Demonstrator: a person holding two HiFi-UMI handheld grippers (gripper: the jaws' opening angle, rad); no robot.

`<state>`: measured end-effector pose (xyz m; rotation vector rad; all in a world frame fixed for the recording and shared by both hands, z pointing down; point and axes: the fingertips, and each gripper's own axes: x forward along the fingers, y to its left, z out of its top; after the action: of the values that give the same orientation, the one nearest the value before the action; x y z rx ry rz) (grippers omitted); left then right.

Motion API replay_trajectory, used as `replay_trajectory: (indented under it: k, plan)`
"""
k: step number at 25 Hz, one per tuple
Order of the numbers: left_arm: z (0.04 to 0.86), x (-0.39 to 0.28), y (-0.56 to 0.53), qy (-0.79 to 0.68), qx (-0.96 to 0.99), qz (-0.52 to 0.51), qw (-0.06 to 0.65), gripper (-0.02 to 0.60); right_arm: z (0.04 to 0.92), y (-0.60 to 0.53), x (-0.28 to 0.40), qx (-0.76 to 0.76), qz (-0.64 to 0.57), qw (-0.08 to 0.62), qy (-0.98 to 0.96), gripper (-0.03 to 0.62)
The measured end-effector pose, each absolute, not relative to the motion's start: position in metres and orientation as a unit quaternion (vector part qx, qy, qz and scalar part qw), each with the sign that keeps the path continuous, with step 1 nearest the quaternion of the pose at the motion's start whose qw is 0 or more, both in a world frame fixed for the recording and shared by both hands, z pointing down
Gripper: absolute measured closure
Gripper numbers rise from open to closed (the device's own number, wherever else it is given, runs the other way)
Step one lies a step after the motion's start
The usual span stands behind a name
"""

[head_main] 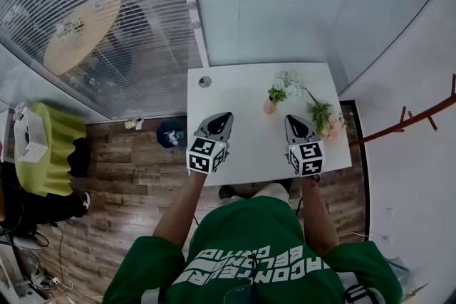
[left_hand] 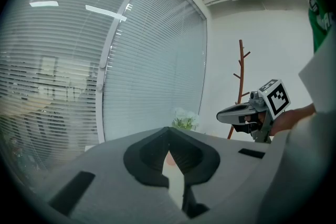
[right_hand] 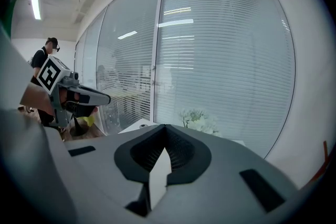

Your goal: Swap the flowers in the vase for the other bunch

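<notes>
Head view: left gripper (head_main: 224,117) and right gripper (head_main: 291,120) are hovering, fingers closed together, empty. On desk (head_main: 235,92), flowers (head_main: 288,82) are standing in vase (head_main: 270,107) center-right, other bunch (head_main: 324,117) lying just right; probably light, fragile, so take by stems.

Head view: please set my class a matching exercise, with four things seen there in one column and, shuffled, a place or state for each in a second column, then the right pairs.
Column one:
1. vase
2. loose bunch
3. small round object
4. left gripper

Column two:
A. lies flat near the right edge of the table
B. jaws shut, empty, over the table's left half
C. stands holding white flowers
D. sits by the table's far left corner

Pairs: 1-C, 2-A, 3-D, 4-B
</notes>
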<state>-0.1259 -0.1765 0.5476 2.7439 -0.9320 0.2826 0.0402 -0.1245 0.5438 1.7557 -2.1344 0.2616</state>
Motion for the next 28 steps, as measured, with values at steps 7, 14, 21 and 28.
replay_trajectory:
  k: [7, 14, 21, 28]
  plan:
    - [0.547, -0.128, -0.182, -0.321, 0.935, 0.097, 0.116, 0.574, 0.545, -0.131, 0.040, 0.620, 0.097, 0.184, -0.757, 0.582]
    - [0.547, -0.134, -0.186, -0.326, 0.933, 0.096, 0.119, 0.574, 0.548, -0.138, 0.036, 0.617, 0.102, 0.184, -0.758, 0.582]
    - [0.548, -0.140, -0.193, -0.329, 0.932, 0.095, 0.120, 0.574, 0.551, -0.145, 0.030, 0.613, 0.103, 0.188, -0.760, 0.582]
    - [0.547, -0.143, -0.196, -0.328, 0.932, 0.096, 0.121, 0.574, 0.552, -0.146, 0.028, 0.612, 0.103, 0.196, -0.759, 0.582]
